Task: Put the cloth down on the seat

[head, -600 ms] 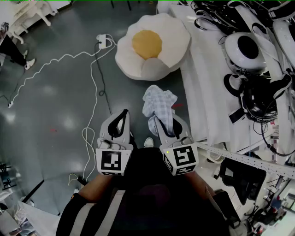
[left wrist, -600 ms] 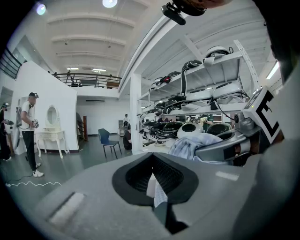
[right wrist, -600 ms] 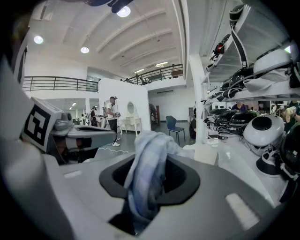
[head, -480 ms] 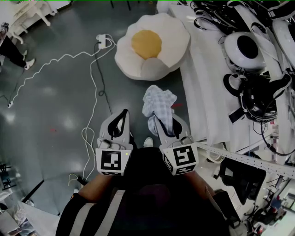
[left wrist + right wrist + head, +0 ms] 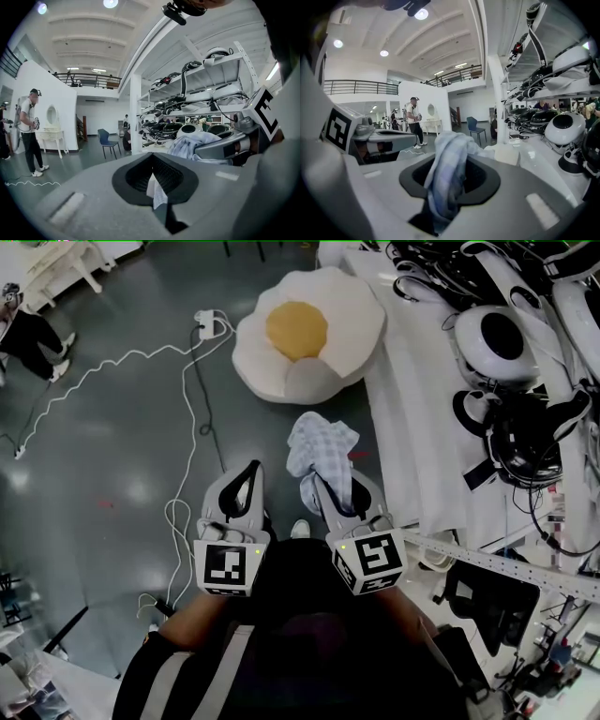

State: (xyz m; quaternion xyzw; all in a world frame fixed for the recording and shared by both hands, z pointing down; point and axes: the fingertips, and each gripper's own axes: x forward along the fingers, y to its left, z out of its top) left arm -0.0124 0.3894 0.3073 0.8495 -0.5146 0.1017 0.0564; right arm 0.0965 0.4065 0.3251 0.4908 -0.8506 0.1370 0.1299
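The cloth (image 5: 322, 448) has drifted slightly left — right gripper (image 5: 324, 491) jaws clenched on it, left gripper (image 5: 251, 474) jaws together.

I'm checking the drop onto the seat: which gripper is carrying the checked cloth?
The right gripper: the checked cloth is bunched between its jaws. The left gripper beside it holds none of that cloth.

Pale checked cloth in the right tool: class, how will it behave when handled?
Probably floppy: the pale checked cloth bunches and droops in folds from the right tool. Likely light, since one pinch carries it. It may land crumpled, not flat.
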